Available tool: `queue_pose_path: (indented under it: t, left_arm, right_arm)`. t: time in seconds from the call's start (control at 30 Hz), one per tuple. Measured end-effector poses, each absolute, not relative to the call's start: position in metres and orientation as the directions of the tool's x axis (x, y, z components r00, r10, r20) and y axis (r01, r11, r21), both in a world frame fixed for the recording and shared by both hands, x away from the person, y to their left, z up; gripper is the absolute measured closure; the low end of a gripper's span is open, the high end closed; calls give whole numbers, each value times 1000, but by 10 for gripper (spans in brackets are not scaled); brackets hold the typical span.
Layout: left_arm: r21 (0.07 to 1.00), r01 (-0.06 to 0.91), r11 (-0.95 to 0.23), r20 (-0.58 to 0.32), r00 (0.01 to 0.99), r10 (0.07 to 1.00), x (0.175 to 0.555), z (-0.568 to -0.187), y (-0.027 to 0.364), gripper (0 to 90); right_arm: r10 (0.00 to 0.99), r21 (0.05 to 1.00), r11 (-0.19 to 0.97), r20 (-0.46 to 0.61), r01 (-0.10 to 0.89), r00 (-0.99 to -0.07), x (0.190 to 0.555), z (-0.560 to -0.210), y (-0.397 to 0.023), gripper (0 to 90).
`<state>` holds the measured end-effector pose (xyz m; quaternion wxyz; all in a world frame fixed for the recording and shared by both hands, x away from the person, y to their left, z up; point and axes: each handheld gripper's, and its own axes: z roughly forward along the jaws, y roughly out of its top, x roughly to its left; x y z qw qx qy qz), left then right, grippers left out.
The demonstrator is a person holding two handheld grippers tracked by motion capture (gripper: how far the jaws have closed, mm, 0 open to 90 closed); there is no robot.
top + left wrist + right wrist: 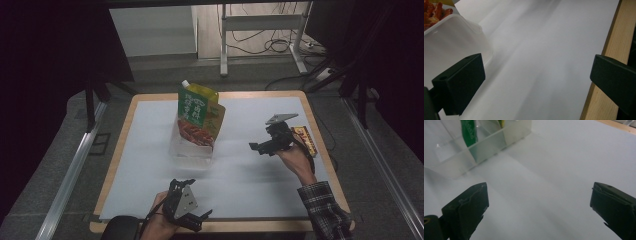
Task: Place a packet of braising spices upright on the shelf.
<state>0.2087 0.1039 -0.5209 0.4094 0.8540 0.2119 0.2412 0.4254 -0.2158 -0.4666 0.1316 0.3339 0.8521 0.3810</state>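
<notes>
A clear plastic container [191, 149] stands mid-table on the white sheet [240, 175]. Upright in it are a green pouch with a white cap [193, 105] and a pouch printed with red-orange food [201, 131]. My left gripper [202, 221] is at the table's near edge, open, nothing between its jaws. In the left gripper view the left gripper [536, 82] has the container [454, 42] close to its left jaw. My right gripper [256, 148], open and empty, hovers right of the container. In the right gripper view the right gripper [539, 205] faces the container [481, 147] and the green pouch [469, 132].
A yellow-and-brown snack packet [305, 139] lies near the table's right edge, just behind my right hand. The wooden table rim [609, 50] runs close by my left gripper. Desk legs and cables [265, 45] stand on the floor beyond the table.
</notes>
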Motion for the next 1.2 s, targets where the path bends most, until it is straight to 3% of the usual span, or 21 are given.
queue_pose_path:
  t: [0.5, 1.2]
  left_arm:
    - [800, 163, -577, 238, 797, 556, 208, -521, 103, 0]
    - [786, 160, -597, 252, 799, 546, 208, -523, 101, 0]
  right_arm:
    - [790, 702, 407, 51, 584, -611, 441, -470, -262, 21]
    - [924, 656, 364, -162, 662, -347, 453, -489, -317, 96]
